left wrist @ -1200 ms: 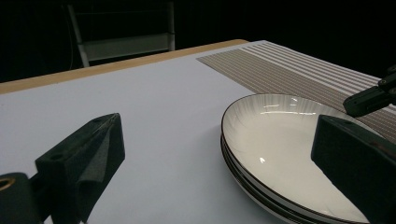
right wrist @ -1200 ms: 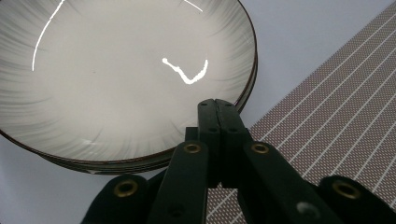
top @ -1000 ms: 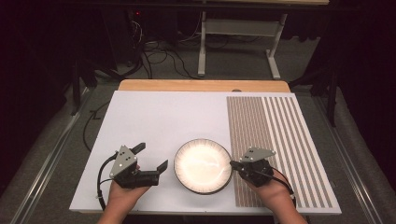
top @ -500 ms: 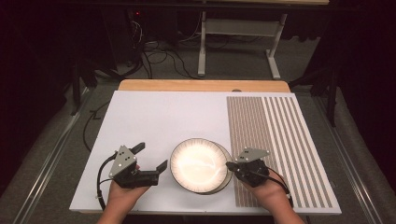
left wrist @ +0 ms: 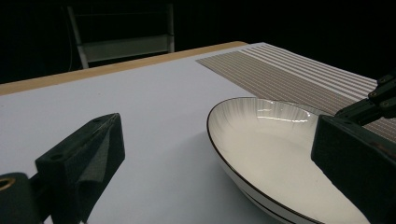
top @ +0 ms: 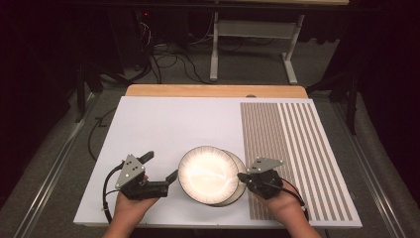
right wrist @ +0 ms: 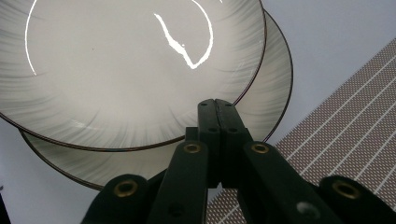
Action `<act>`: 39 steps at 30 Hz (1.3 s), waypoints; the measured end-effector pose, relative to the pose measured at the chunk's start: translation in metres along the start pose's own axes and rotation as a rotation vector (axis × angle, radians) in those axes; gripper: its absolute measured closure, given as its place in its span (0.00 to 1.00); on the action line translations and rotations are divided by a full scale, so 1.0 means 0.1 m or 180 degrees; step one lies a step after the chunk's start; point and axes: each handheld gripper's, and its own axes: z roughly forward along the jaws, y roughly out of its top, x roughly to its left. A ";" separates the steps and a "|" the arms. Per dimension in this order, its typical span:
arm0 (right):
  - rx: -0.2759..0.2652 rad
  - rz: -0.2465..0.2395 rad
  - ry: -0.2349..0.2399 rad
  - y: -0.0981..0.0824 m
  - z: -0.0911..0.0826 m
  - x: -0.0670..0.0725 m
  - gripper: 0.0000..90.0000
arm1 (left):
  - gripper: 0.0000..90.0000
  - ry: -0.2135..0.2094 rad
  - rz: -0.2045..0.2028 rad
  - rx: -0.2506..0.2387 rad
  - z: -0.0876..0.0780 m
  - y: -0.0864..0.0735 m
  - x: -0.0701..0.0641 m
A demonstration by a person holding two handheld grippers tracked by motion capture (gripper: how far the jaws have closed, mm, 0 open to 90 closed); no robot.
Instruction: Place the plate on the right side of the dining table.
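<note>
Two white plates with dark rims lie stacked near the front of the white board. The upper plate (top: 208,174) (left wrist: 275,149) (right wrist: 116,70) sits shifted left, baring a crescent of the lower plate (top: 236,194) (right wrist: 271,84) on the right. My right gripper (top: 241,175) (right wrist: 215,105) is shut, nothing between its jaws, and its tip is at the upper plate's right rim, above the lower plate. My left gripper (top: 159,166) (left wrist: 219,140) stands open just left of the plates, one finger (left wrist: 88,163) over bare board.
A brown striped mat (top: 297,144) (right wrist: 355,121) covers the right part of the white board (top: 173,124). Behind the board runs a wooden table edge (top: 213,90). Cables and a metal stand are on the floor beyond.
The right gripper has moved a little to the left, and the upper plate has slid left off the lower one, which now shows at the right. The left gripper stayed put.
</note>
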 end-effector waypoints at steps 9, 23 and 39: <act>-0.0004 0.0017 0.0010 0.00 0.00 0.00 1.00 | 0.04 -0.0004 -0.0002 -0.0002 0.00 0.00 0.00; 0.0029 -0.0032 0.0063 0.02 0.06 0.04 1.00 | 0.04 -0.0010 -0.0003 -0.0002 0.00 0.00 0.00; 0.0057 -0.0114 0.0114 0.08 0.15 0.14 1.00 | 0.04 -0.0062 -0.0015 0.0044 0.02 0.00 -0.01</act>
